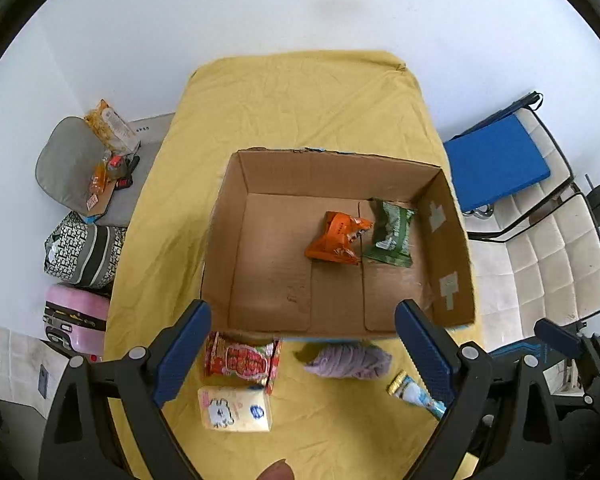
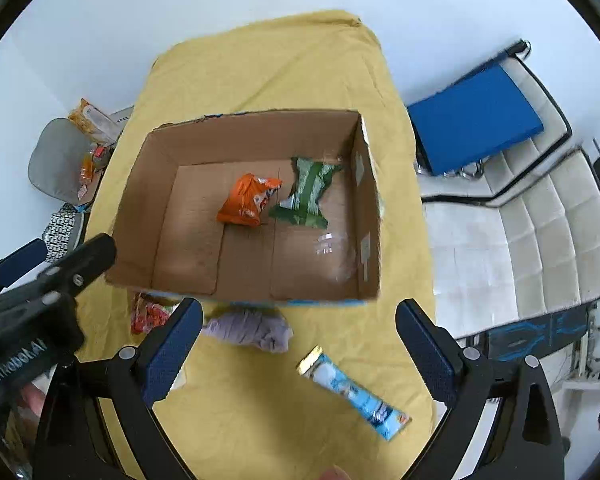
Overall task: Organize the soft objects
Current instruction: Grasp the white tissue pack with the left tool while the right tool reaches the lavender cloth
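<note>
A table under a yellow cloth (image 1: 300,96) fills the room's middle. On it sits an open cardboard box (image 1: 260,184), holding an orange snack packet (image 1: 336,240) and a green packet (image 1: 392,232) side by side toward its right wall.

On the cloth in front of the box, four soft things wait: a crumpled lilac cloth (image 2: 248,328), a red printed packet (image 1: 240,360), a pale yellow tissue pack (image 1: 234,408) and a slim blue-and-white sachet (image 2: 356,392).

Both hand-held grippers point steeply down, jaws spread wide and empty. The left gripper (image 1: 300,352) hangs over the red packet and tissue pack. The right gripper (image 2: 300,352) has the lilac cloth just left of centre and the sachet toward its right finger, so the right hand looks nearer to both. The sachet's long axis runs diagonally, from near the box down to the right; its print is too blurred to read.
</note>
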The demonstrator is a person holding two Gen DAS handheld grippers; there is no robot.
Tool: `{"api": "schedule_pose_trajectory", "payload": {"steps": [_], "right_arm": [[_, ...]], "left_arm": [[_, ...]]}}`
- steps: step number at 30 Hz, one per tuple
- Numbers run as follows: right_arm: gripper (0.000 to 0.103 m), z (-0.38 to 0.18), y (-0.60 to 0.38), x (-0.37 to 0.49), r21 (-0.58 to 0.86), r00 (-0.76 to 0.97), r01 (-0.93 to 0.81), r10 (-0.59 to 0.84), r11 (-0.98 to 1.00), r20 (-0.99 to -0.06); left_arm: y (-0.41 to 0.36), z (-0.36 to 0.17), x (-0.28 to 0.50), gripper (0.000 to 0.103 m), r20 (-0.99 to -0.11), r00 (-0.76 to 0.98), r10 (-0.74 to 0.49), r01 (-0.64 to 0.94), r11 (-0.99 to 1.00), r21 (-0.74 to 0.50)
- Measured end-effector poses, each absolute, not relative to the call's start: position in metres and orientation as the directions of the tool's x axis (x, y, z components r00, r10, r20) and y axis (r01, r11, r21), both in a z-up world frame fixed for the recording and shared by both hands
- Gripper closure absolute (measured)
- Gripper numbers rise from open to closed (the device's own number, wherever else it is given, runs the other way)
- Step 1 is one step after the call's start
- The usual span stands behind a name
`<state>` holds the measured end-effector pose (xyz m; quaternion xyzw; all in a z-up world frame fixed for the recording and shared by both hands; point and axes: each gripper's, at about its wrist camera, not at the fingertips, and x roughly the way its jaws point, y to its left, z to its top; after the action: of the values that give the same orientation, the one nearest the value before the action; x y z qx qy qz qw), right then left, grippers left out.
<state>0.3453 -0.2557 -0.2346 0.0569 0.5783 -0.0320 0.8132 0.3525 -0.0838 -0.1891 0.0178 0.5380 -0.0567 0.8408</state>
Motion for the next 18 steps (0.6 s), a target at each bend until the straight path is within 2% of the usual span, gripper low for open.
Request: {"api": "schedule_pose_trajectory", "payload": {"steps": [3,6,15,18], "right_arm": [[0.004,-0.237,-0.268,0.324,0.048,0.315,0.137,0.002,0.989,-0.949],[0.004,-0.264,-0.283,0.306,0.029,0.258,0.137,-0.008,0.99,-0.966],[0.004,-0.411,-0.316,0.276,-0.025,-0.06,0.051,-0.022,0.998,-0.998],[0.011,-0.445,-0.315,0.272,-0.011,-0.127,0.046,-0.005,0.999,-0.992]], "left_arm": [[-0.084,-0.197,0.333,0.009,-0.919,0.391,-0.06,0.086,0.996,-0.028],[-0.098,-0.223,0.313,0.009,-0.939,0.341,-0.045,0.086,0.996,-0.017],[-0.128,-0.336,0.284,0.009,-0.992,0.127,0.025,0.091,0.995,0.037],[-0.119,-0.359,0.283,0.009,-0.995,0.079,0.054,0.059,0.997,0.059]]}}
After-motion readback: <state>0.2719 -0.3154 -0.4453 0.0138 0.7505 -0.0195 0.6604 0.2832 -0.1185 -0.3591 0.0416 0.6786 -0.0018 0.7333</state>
